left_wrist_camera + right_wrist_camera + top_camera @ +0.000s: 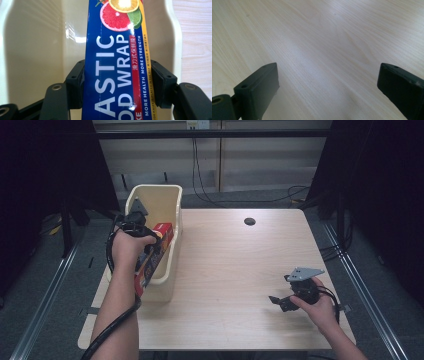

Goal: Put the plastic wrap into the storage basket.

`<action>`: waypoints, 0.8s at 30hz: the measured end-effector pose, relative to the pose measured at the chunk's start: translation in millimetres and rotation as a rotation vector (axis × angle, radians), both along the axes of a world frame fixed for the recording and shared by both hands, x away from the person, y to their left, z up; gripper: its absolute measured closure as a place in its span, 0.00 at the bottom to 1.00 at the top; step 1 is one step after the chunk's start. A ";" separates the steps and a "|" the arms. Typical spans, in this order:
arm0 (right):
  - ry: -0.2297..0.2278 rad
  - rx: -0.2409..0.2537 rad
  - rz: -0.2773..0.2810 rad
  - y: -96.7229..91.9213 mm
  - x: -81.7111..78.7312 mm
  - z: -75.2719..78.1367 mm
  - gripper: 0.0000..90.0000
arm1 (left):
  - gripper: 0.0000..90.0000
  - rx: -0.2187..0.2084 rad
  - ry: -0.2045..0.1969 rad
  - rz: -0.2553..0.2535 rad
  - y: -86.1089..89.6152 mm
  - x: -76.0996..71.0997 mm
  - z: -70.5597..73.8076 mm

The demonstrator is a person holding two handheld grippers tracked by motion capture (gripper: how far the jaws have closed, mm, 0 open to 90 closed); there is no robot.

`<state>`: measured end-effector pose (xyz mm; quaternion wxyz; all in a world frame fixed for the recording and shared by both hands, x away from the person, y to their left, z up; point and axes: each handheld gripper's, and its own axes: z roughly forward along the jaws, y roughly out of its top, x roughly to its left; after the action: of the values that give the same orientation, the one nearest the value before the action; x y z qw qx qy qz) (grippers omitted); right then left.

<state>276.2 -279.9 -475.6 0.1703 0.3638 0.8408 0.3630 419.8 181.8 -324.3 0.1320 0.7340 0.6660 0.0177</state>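
because the wooden table (230, 285) fills the middle of the high view and is bare across its centre, the work sits at its left edge. the cream bin (165, 200), at the upper left of the table, stands open side up so a long item can be lowered in from above. the plastic wrap box (152, 262) leans lengthwise in the bin, its lower end reaching over the near rim; judged from this, it is part way in. the left gripper (117, 82) clamps the box across its narrow width, a pad on each long edge, which keeps the box steady during lowering. the right gripper (280, 302), at the lower right of the high view, rests low over bare table with its jaws spread wide and nothing between them, parked clear of the bin.
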 end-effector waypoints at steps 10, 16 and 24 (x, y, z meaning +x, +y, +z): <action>-0.004 -0.003 -0.006 -1.3 -1.7 0.6 0.04 | 0.44 0.021 0.013 0.012 -2.1 1.4 -1.5; 0.002 -0.003 -0.002 -1.0 -1.8 0.4 0.04 | 0.41 0.005 -0.005 0.031 -1.3 2.5 3.9; 0.000 -0.005 -0.005 -1.1 -2.0 0.7 0.04 | 0.36 -0.015 -0.085 0.005 -8.0 -0.2 24.9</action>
<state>274.2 -281.0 -474.9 0.1718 0.3654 0.8408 0.3605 419.6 173.8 -299.3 0.1657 0.7298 0.6618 0.0442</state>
